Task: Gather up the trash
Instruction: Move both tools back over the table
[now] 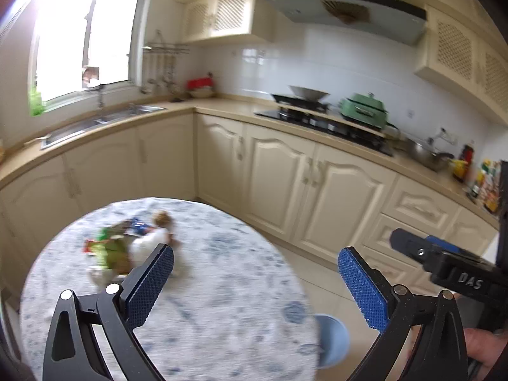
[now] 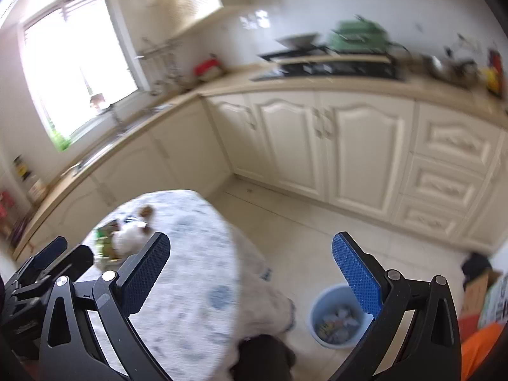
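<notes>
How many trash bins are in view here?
1: a blue bin on the floor beside the round table, already holding scraps. Others may sit outside these views.

**Colours from my two wrists**

My left hand-held gripper (image 1: pixel 255 281) and right hand-held gripper (image 2: pixel 250 273) are black with blue textured pads. The bench (image 1: pixel 222 285) wears a white cloth mottled in blue. At its ten o'clock, the trash pile (image 1: pixel 127 244) blurs green, red, white, blue and brown. The bin (image 2: pixel 333 320) is pale blue. Cabinets (image 1: pixel 285 174) are cream, the pot (image 1: pixel 363 109) on the black stove (image 1: pixel 317 120) mint green.
</notes>
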The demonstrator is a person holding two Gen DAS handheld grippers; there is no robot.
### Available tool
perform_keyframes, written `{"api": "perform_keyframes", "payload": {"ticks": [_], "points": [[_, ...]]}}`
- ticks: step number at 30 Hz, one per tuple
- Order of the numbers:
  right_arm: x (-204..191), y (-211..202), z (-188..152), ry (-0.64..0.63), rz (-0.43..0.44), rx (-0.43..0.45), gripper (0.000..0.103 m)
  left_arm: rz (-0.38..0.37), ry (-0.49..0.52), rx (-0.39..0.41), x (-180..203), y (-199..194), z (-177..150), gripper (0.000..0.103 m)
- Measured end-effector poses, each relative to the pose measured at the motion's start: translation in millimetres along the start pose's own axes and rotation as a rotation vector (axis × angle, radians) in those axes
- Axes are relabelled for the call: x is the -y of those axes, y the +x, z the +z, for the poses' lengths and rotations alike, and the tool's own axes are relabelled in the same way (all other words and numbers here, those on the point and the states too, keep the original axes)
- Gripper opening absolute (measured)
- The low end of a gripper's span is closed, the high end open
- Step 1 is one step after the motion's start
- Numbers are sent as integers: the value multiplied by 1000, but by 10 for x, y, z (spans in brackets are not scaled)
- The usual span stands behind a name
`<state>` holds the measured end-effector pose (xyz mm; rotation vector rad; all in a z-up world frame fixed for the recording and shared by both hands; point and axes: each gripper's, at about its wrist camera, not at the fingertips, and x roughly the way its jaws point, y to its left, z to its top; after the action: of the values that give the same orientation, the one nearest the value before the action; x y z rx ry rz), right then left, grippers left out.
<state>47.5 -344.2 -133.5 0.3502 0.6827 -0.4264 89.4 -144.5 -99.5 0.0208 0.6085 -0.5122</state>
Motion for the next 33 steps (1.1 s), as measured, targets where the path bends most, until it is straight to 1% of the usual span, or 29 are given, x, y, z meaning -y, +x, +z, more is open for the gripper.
{"api": "perform_keyframes", "payload": {"ticks": [5,11,13,15,17,19,20,23,24,25,29,33], "points": [[-661,-92,3,-93,80,33,103,105,-51,54,-401,-622,-244,102],[-1294,-152,-47,-174,157,58,103,216,-96,98,-670,-1302,-555,102],[-1463,-174,-81,-204,173,66,103,246,-110,112,-718,-1459,-643,102],[-1621,-181,-113,-228,190,67,103,273,-118,120,-747,-1529,-669,102],[-1719,-186,-130,-243,207,67,103,292,-132,130,-788,-1666,-746,102],[-1837,-176,-160,-267,214,66,103,310,-137,136,-798,-1689,-775,102],[-1882,-174,-176,-278,220,63,103,326,-147,151,-794,-1612,-745,102],[-2000,-146,-210,-301,246,58,103,355,-158,131,-858,-1571,-772,102],[-2036,-126,-215,-307,252,56,103,359,-161,124,-891,-1492,-715,102],[-2063,-106,-221,-312,254,53,103,367,-165,119,-893,-1480,-726,102],[-2190,33,-216,-337,259,32,103,386,-165,97,-950,-1230,-601,102],[-2293,251,-194,-361,230,13,103,403,-168,53,-1105,-889,-503,102]]}}
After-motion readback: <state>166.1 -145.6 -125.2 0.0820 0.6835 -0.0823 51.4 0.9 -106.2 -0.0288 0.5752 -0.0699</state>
